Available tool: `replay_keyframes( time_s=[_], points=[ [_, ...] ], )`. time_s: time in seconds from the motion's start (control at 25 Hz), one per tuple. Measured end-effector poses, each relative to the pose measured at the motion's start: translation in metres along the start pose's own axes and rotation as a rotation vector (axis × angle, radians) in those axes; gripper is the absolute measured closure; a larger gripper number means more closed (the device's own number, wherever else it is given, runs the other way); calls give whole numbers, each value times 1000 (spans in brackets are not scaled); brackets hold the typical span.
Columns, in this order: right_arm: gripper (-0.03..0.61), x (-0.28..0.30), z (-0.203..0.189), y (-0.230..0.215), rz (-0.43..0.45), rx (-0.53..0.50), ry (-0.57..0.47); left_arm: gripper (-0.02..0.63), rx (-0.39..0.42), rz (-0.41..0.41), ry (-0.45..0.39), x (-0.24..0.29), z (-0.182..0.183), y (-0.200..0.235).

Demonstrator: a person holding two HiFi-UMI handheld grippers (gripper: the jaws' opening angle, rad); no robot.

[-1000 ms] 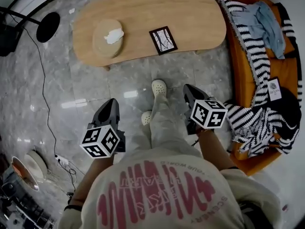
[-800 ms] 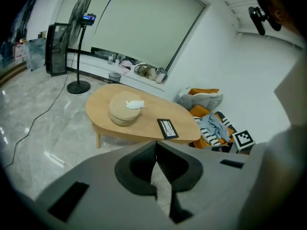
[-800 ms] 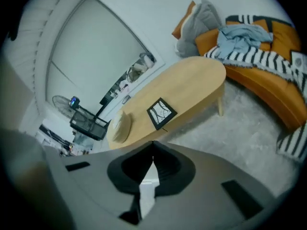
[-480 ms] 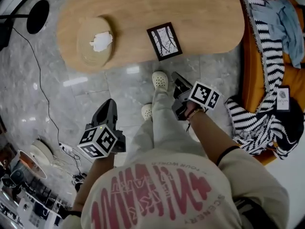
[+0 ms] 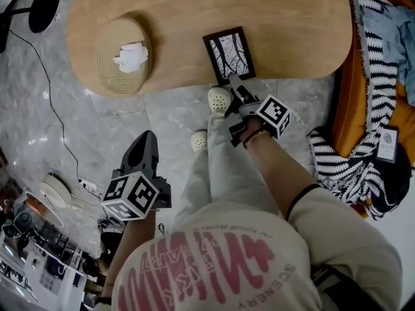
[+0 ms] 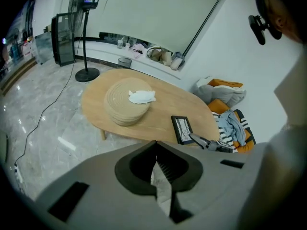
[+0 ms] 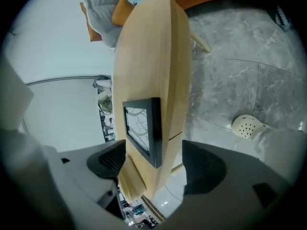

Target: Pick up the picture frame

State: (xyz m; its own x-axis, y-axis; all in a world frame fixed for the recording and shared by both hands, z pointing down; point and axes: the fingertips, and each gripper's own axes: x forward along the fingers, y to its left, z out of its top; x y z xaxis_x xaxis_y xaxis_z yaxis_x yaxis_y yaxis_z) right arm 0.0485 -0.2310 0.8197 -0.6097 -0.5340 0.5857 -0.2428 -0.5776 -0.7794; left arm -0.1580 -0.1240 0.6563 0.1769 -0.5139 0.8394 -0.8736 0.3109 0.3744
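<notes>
Right gripper view: picture frame [image 7: 144, 128] flat on wooden desk [image 7: 153, 42], by desk edge. Frame's near corner sits in gap between jaws of right gripper [image 7: 153, 156], pads clear of it; jaws just been opening, now released wide. Left gripper [image 6: 155, 145]: jaws clenched together, frame well ahead, right of them.
</notes>
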Motion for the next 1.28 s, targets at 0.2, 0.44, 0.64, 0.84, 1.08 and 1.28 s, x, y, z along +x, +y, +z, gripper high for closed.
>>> replay_keyframes(
  time_s=[0.2, 0.44, 0.64, 0.84, 1.08, 1.28],
  points=[
    [245, 21, 4, -9, -31, 26, -6, 609, -34, 43, 2, -6, -7, 10],
    [356, 28, 4, -7, -26, -3, 12, 609, -68, 58, 8, 0, -6, 13],
    [403, 20, 2, -10, -5, -12, 64, 609, -57, 44, 4, 1, 5, 9],
    [425, -9, 0, -28, -34, -68, 76, 609, -30, 35, -10, -2, 13, 11],
    [476, -54, 1, -27, -76, -173, 125, 609, -1, 7, -30, -4, 17, 6],
    [505, -73, 11, -4, -92, -217, 153, 609, 25, -13, -41, -4, 28, -6]
  ],
)
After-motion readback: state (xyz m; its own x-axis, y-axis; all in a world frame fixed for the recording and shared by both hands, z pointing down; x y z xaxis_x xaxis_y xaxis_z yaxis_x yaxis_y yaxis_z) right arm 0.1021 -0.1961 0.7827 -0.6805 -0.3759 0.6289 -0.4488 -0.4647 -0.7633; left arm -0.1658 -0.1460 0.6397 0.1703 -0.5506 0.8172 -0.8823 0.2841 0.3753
